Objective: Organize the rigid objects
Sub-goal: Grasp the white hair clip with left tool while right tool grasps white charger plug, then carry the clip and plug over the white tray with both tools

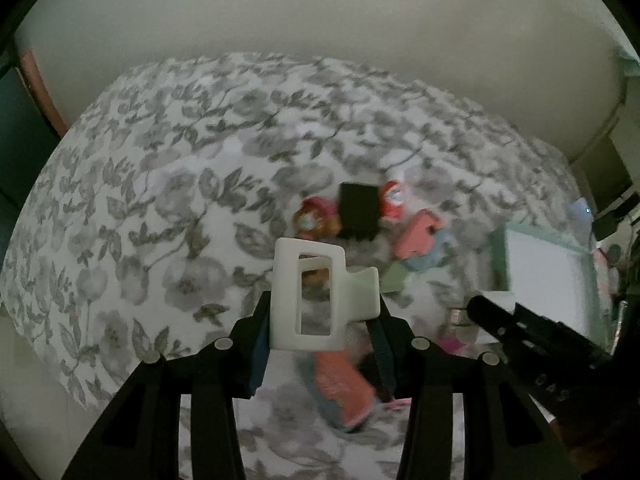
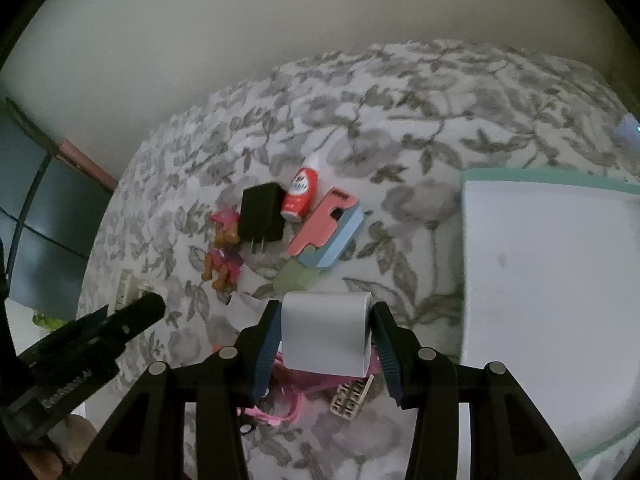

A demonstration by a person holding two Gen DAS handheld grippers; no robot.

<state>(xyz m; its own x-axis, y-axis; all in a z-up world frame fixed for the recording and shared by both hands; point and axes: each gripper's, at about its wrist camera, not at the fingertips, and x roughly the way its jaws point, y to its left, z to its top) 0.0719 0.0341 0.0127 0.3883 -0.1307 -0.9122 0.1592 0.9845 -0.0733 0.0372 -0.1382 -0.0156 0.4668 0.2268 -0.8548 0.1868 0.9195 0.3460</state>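
Note:
My left gripper (image 1: 320,312) is shut on a white rectangular hair claw clip (image 1: 316,292), held above the floral bedspread (image 1: 160,200). My right gripper (image 2: 326,332) is shut on a pale grey rounded box (image 2: 326,330), also held above the bed. Ahead lie a black charger (image 2: 262,212), a red-and-white bottle (image 2: 299,194), a pink toy dog (image 2: 222,248) and a pink-and-blue block stack (image 2: 326,232). The same charger (image 1: 358,210) and bottle (image 1: 392,200) show in the left wrist view.
A white tray with a mint green rim (image 2: 540,280) lies at the right; it also shows in the left wrist view (image 1: 548,272). A pink strap (image 2: 280,412) and a small lattice piece (image 2: 352,398) lie under my right gripper. A cream wall (image 2: 200,40) is behind the bed.

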